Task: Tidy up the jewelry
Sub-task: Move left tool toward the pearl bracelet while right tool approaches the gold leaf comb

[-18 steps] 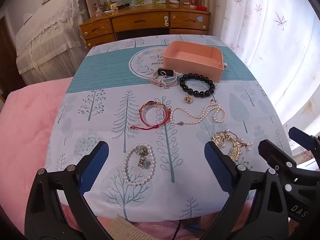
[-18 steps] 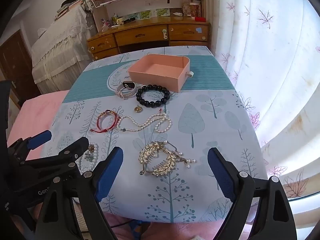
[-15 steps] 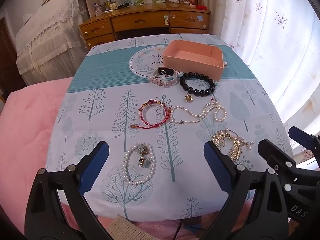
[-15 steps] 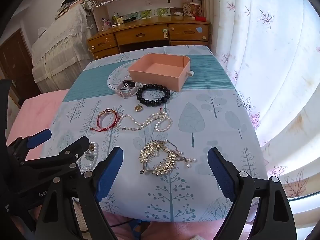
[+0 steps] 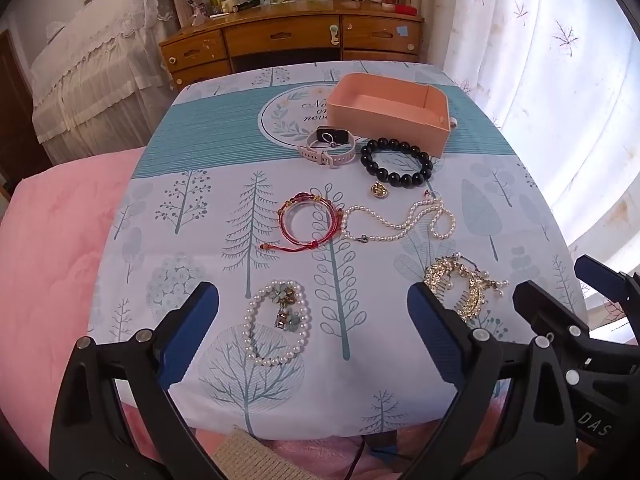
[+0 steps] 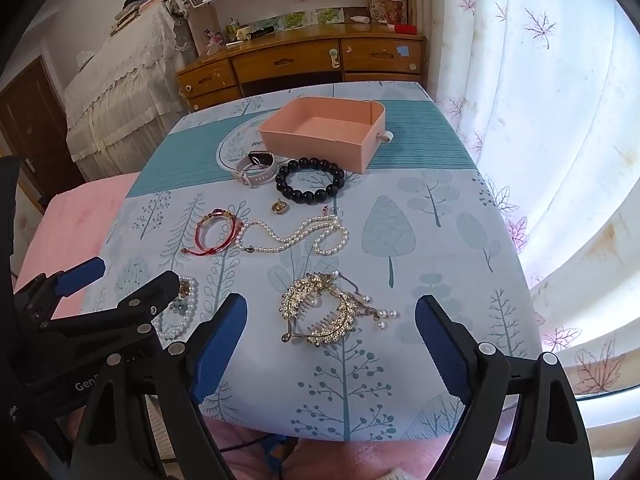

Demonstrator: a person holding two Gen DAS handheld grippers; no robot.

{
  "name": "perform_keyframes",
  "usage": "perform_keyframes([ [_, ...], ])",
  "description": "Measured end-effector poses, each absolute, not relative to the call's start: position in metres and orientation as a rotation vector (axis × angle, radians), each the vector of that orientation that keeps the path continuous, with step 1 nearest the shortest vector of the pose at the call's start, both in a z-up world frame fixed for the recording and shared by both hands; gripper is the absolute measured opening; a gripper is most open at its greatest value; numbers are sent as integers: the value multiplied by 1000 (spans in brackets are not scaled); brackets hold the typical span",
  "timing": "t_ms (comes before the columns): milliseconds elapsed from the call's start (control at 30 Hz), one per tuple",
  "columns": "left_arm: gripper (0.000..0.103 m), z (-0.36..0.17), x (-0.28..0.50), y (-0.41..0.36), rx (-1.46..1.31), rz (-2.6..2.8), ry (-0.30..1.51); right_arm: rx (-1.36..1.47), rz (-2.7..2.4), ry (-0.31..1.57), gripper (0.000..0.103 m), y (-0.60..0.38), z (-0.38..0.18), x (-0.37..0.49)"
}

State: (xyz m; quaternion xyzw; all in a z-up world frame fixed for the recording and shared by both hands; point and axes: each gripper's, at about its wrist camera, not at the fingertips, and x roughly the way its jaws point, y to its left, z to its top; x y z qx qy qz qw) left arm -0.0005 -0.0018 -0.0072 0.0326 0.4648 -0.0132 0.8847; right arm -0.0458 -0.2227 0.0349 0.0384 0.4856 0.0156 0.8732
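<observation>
While nothing sits inside the pink box (image 5: 386,114) yet, looks like task barely begun, w/ every piece out on the tree-print cloth (image 5: 200,200). Left gripper (image 5: 312,320) spread wide, holding nothing, hovering at the near edge w/ the pearl charm bracelet (image 5: 278,326) framed between its blue pads. Right gripper (image 6: 330,334) likewise spread wide & empty, framing the gold hair comb (image 6: 320,310) w/ its dangling pearls. Farther in, mid-cloth: red cord bracelet (image 5: 308,222) touching or just beside the long pearl necklace (image 5: 396,222), can't tell which. Small gold pendant (image 5: 378,190) just in front of the black bead bracelet (image 5: 396,162). White smartwatch (image 5: 330,146) just beside the beads, both near the box's front wall. Box open-topped, at the far end of the cloth, interior bare as far as both views show. Left to do, by my read: all seven pieces into the box, approx none done. Likely first picks: bracelet for left, comb for right, since each lies right under its own claw. Comb teeth & dangles may snag or swing; long necklace prob needs a bunched grab so it doesn't trail. Wooden dresser (image 5: 292,40) & curtain (image 6: 540,120) behind, not part of the job
</observation>
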Motion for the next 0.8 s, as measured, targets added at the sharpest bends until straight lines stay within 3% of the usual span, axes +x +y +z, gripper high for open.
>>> perform_keyframes([
  [800,94,-14,10,-4,72,-34,994,79,21,1052,87,-224,27,-35],
])
